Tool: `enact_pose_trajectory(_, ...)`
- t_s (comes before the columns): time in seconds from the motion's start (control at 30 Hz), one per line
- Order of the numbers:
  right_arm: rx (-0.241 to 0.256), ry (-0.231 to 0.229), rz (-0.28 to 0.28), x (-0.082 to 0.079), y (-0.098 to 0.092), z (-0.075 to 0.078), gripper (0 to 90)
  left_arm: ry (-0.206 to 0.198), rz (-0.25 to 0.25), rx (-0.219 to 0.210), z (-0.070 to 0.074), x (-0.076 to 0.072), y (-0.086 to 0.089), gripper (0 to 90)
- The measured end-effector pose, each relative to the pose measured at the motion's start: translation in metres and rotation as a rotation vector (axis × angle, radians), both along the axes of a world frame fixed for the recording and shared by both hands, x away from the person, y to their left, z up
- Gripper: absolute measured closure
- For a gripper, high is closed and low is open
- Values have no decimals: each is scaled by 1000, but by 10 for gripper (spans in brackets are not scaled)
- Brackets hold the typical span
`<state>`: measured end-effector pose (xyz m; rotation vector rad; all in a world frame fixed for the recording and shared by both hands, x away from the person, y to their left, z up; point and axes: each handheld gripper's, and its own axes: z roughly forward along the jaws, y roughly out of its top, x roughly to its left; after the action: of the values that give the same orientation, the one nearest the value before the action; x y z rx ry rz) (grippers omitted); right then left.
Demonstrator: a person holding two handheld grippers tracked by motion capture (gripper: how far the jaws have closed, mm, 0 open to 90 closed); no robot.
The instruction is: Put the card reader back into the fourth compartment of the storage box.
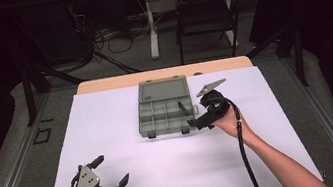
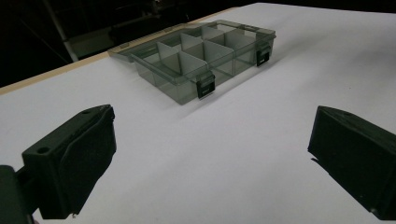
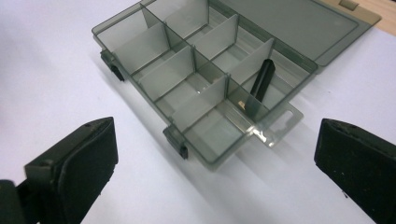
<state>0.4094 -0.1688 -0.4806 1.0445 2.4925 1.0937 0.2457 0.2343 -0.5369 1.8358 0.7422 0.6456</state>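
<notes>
Grey plastic box (image 1: 163, 107) lies open mid-tabletop (image 1: 110, 133) in the high view, right gripper (image 1: 202, 118) just beside its right edge, left gripper (image 1: 112, 173) well apart near the front. The left gripper view shows spread, empty fingers (image 2: 70, 163) facing the box (image 2: 201, 56). The right gripper view shows fingers (image 3: 74, 163) open and empty before a black stick (image 3: 261, 79) in one compartment; likely next, reaching in to grasp it.

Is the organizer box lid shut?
No, the lid lies folded back flat behind the organizer box, leaving its compartments exposed.
</notes>
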Motion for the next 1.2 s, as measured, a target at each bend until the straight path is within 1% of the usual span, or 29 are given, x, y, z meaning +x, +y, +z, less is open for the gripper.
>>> enact_pose_trajectory(0.1,-8,-33,1,-11,-8,3,0,2,-1,-2,0,0,0,10)
enact_pose_trajectory(0.2,1,-47,5,-22,-18,5,0,-1,0,-1,0,0,1,9)
enact_pose_trajectory(0.37,-6,-69,20,-43,-29,5,0,5,-1,0,0,1,-1,9)
enact_pose_trajectory(0.67,33,-110,32,-76,-50,0,0,6,2,-4,0,0,-1,10)
enact_pose_trajectory(0.83,52,-133,12,-95,-61,-9,0,6,1,-5,-1,1,0,10)
enact_pose_trajectory(0.87,61,-135,8,-100,-63,-12,0,7,0,-6,-1,1,-1,10)
enact_pose_trajectory(0.93,57,-150,-2,-111,-67,-19,0,4,0,-6,-1,1,-1,10)
enact_pose_trajectory(1.0,71,-157,-9,-120,-70,-24,0,5,0,-6,-1,1,0,10)
enact_pose_trajectory(1.03,74,-168,-19,-126,-72,-28,0,4,0,-6,-1,1,0,9)
enact_pose_trajectory(1.13,80,-195,-30,-136,-77,-36,0,8,0,-9,-1,1,0,10)
enact_pose_trajectory(1.2,87,-205,-26,-141,-80,-38,0,7,1,-8,-1,1,0,10)
